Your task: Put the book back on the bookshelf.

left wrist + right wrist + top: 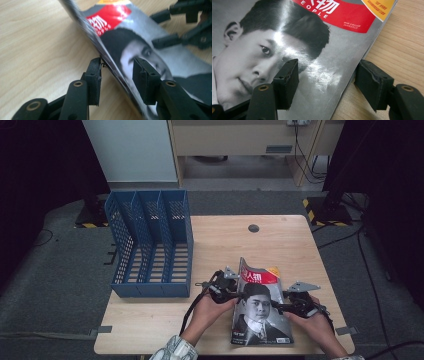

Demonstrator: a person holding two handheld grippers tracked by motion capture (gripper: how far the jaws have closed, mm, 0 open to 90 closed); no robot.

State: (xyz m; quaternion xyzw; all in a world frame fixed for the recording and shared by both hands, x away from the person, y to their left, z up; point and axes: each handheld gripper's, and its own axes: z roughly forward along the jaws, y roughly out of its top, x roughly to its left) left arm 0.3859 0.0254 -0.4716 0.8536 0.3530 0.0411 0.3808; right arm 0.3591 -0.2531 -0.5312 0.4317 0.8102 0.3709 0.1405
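Note:
A magazine (pixel 260 312) with a grey portrait cover and a red title band lies near the table's front edge, its left spine side raised off the wood. My left gripper (pixel 239 295) straddles that raised spine (pixel 82 20). One pad (pixel 93 75) sits under the spine and the other pad (pixel 145 80) stands over the cover, with a wide gap between them, so it is open. My right gripper (pixel 282 307) straddles the magazine's right edge (pixel 362 50), open. One of its pads (pixel 287 82) is over the cover and the other pad (pixel 373 82) is over bare wood.
A blue mesh file rack (pixel 150 245) with three slots stands at the table's left, close to my left hand. The wooden table (pixel 280 240) has a small round cable hole (pixel 253 228) near its far edge. Grey carpet surrounds it.

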